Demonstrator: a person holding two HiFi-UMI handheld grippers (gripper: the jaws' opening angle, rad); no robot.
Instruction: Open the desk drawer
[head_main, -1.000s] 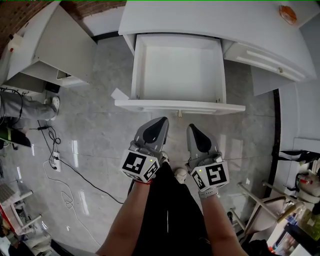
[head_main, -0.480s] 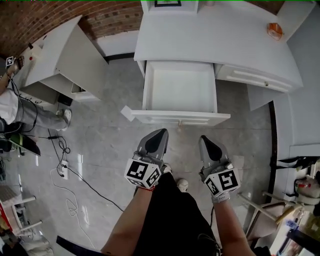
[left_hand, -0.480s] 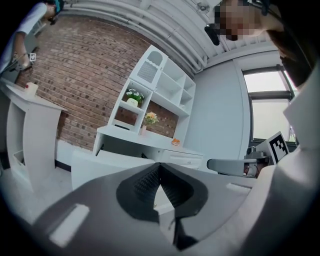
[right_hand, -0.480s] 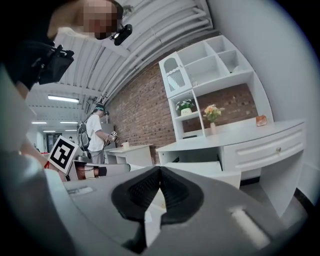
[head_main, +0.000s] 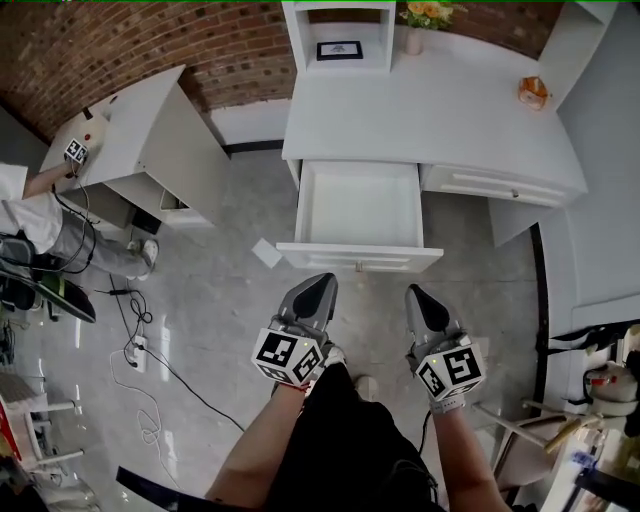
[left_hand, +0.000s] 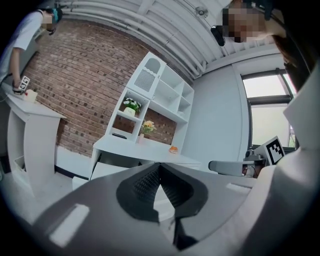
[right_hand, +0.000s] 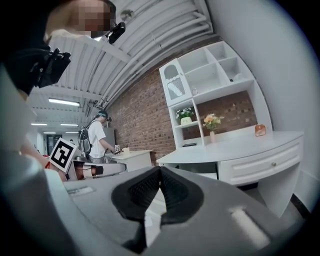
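Head view: the white rectangular desk drawer (head_main: 360, 257) stands pulled out from the white desk (head_main: 430, 115), well ahead of my grippers.
Left gripper (head_main: 320, 285): clenched, holding nothing.
Right gripper (head_main: 416, 296): clenched, holding nothing.
Risk: I judge that stepping forward could knock my legs against the jutting front.
Contents: none visible, bare white bottom.

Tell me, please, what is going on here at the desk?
A person faces a white desk with a gripper in each hand. The drawer is already pulled out, and nothing shows inside it. The left gripper and the right gripper are both shut and empty, held short of the drawer front and touching nothing.
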